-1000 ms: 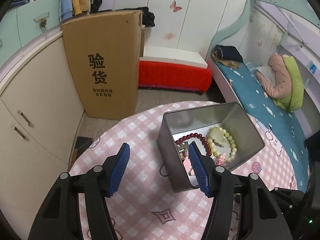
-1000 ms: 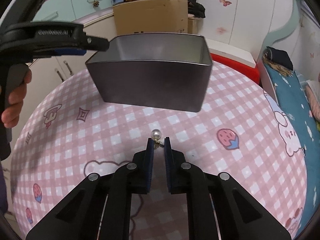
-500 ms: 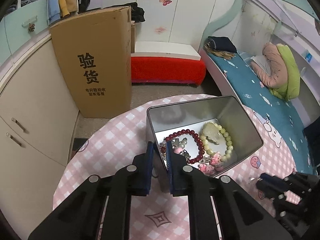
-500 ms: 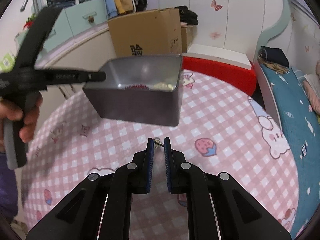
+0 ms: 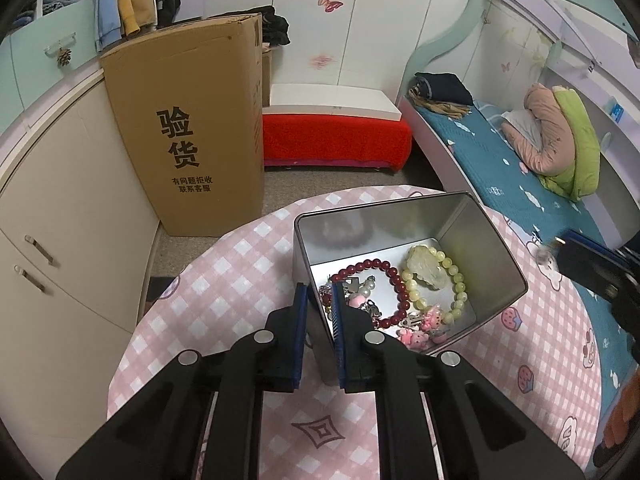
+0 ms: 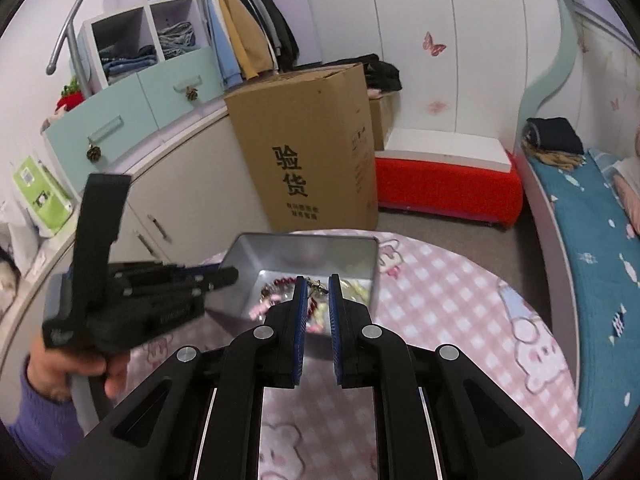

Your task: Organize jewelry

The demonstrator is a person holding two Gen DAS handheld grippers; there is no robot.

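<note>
Your left hand-held gripper (image 5: pixel 320 312) is nearly closed, its blue pads pinching the near wall of the metal tin (image 5: pixel 500 256), one pad outside and one inside. The tin is tilted, its open top facing you, over the pink checked bench (image 5: pixel 224 280). Inside the tin lie a dark red bead bracelet (image 5: pixel 394 280), a pale yellow-green bead bracelet (image 5: pixel 452 276) with a carved pendant, some silver and pearl charms (image 5: pixel 358 286), and small pink figures (image 5: pixel 420 330) in the lower corner.

Seen from the right wrist, your left hand (image 6: pixel 60 368) grips the left tool's handle, and the tin (image 6: pixel 280 256) sits just ahead of the right tool's tips. Your right hand-held gripper (image 6: pixel 318 290) is almost closed, with only a narrow gap, and it pinches a small gold-toned earring (image 6: pixel 316 288) at the fingertips, above the tin's open mouth. In the left wrist view that earring's pearl (image 5: pixel 545 257) shows blurred, beyond the tin's right rim.
</note>
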